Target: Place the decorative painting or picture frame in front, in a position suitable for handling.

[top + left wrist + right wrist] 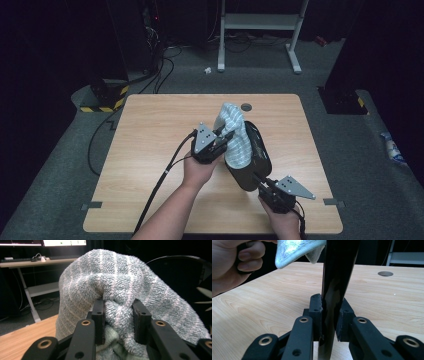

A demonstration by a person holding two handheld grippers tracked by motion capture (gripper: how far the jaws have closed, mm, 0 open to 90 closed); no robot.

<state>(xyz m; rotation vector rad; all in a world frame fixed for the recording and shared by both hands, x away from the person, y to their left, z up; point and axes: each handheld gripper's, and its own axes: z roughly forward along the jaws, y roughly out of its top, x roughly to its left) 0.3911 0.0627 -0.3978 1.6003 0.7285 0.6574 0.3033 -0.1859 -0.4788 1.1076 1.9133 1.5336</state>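
Note:
A pale green-and-white striped towel (235,135) is bunched in my left gripper (222,137), whose jaws are shut on a fold of it (120,277). The towel lies against the face of a glossy black tray (259,152) that stands on edge above the wooden table (150,150). My right gripper (257,179) is shut on the tray's near rim from below. In the right gripper view the tray's thin edge (338,270) rises between the pads of my right gripper (329,312), and the towel (297,250) hangs at the top left. The tray's dark rim (185,270) curves behind the towel, beyond my left gripper (118,315).
The person's left hand (232,265) is close on the tray's left. A round cable hole (246,106) is set in the table's far edge. Beyond the table stands a white desk frame (260,22), and cables (155,75) run over the grey floor.

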